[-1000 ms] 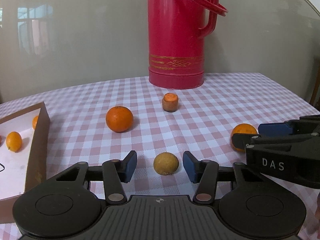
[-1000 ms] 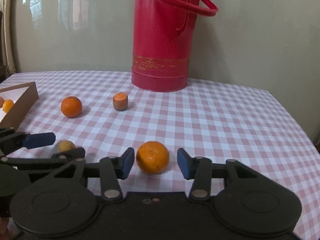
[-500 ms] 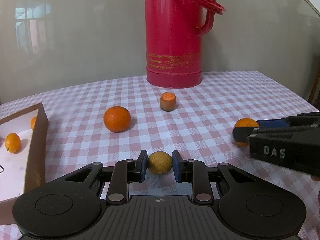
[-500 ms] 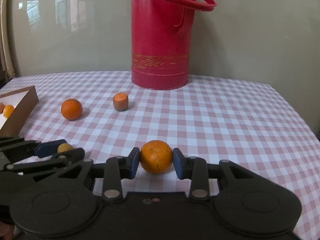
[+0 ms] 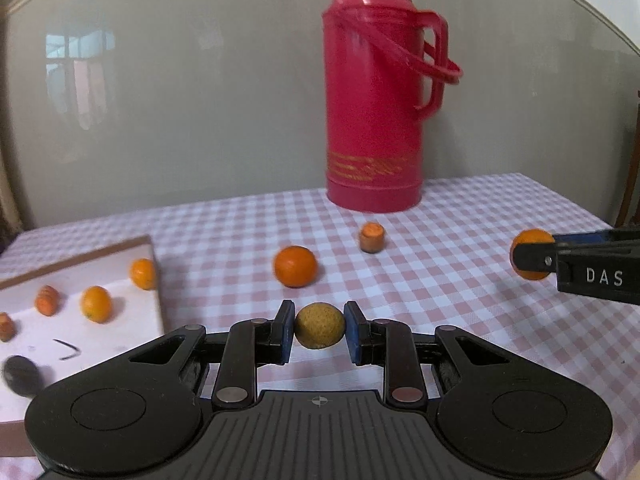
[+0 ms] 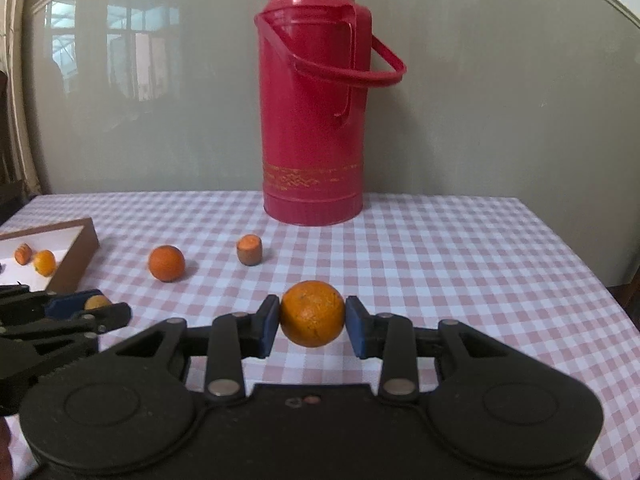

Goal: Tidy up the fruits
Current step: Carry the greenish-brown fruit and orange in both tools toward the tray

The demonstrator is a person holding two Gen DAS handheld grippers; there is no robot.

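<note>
Orange (image 6: 312, 314) now lifted, yellowish fruit (image 5: 319, 326) too

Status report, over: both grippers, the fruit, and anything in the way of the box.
Left gripper shut on yellow-brown fruit. Right gripper shut on orange. Box to the left, path looks clear.
</note>
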